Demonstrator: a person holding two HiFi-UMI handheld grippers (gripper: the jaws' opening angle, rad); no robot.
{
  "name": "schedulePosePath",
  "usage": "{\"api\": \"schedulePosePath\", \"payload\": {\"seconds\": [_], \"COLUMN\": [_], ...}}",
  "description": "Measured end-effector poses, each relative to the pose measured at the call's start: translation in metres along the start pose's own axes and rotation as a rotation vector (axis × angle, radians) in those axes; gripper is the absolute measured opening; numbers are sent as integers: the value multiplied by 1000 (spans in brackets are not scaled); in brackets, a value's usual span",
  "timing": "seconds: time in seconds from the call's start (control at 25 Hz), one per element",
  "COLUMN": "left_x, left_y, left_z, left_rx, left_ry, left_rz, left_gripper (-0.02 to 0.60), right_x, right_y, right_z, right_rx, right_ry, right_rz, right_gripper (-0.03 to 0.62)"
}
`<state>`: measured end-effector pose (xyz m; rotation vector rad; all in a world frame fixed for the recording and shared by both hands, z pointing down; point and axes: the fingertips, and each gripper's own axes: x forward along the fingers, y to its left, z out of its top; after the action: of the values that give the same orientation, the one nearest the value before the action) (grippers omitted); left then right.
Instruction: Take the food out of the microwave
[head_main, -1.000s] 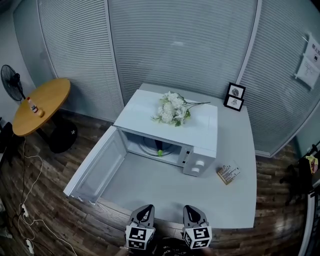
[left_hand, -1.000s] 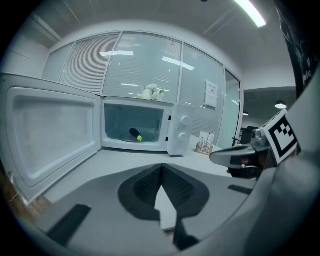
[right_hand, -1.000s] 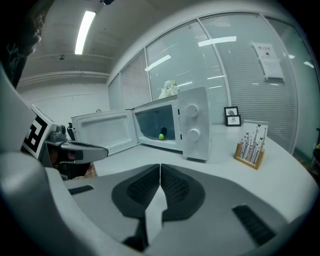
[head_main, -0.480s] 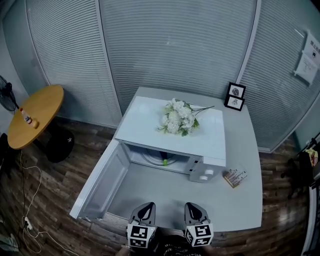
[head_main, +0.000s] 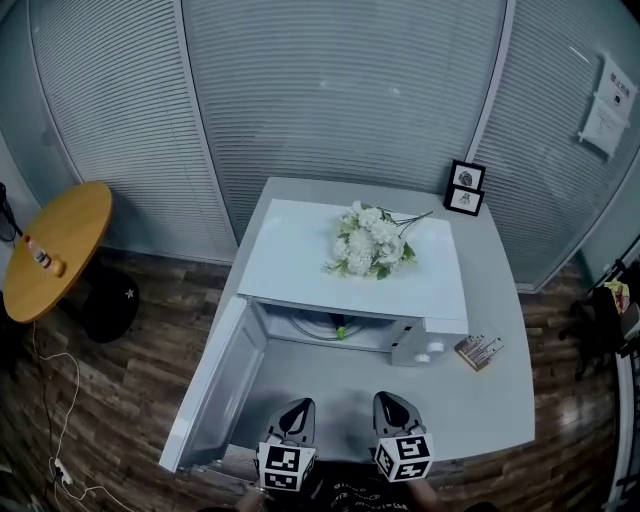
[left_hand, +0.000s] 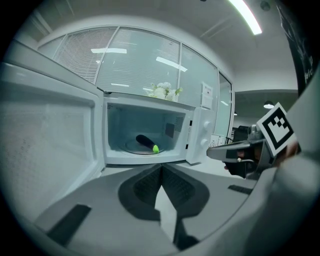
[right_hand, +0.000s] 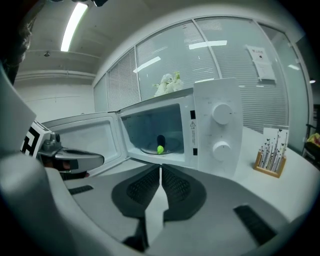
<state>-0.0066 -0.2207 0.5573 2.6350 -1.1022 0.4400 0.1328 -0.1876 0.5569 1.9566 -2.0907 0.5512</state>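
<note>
The food (left_hand: 146, 143) is lying on the round plate (left_hand: 131, 147) inside the open microwave (head_main: 290, 250), at 12 o'clock from both grippers. The left gripper (head_main: 297, 408) and right gripper (head_main: 392, 402) are coming closer to it — both pressed together, holding nothing — so the reaching-in is just starting.

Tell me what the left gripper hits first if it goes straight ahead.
Likely the dark vegetable on the plate inside the open microwave: the left gripper aims into the chamber. Depth is unclear; running low, it might catch the table first.
</note>
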Motion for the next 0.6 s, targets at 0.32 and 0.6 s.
{"api": "schedulePosePath", "payload": {"seconds": [0.32,0.6], "left_x": [6,6], "left_y": [17,20], "left_z": [1,-2], "left_rx": [1,-5], "left_ry": [6,16], "left_rz": [-41,-56], "left_gripper": [8,8], "right_x": [33,58], "right_y": [15,26], "right_z": [35,55], "right_rx": [-7,-31], "right_ry": [-44,-44], "right_rz": [21,56], "right_gripper": [74,172]}}
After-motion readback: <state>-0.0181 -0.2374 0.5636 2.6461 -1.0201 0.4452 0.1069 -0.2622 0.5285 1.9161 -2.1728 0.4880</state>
